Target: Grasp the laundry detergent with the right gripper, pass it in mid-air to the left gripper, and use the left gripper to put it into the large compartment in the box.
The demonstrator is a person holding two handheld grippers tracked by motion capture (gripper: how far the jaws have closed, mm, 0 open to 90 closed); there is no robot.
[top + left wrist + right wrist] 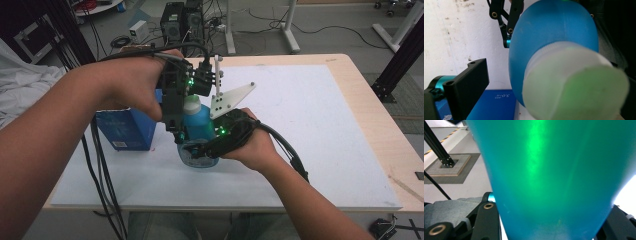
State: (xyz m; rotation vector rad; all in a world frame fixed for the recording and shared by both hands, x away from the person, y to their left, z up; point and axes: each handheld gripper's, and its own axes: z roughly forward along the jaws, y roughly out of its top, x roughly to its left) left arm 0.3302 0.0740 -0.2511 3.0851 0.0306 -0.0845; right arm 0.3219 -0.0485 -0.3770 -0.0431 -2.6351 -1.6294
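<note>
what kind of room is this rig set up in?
Likely a robotics lab or workshop: black framing posts, computer boxes with loose cables on the floor, and a white work board on a wooden table.

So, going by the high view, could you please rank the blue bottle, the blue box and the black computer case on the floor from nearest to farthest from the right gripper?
1. Blue bottle: gripped in the right gripper's jaws.
2. Blue box: on the white mat, left of the bottle.
3. Black computer case: on the floor beyond the table's far edge.

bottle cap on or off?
On. The pale cap sits over the blue bottle neck; the right gripper clamps the body.
</note>
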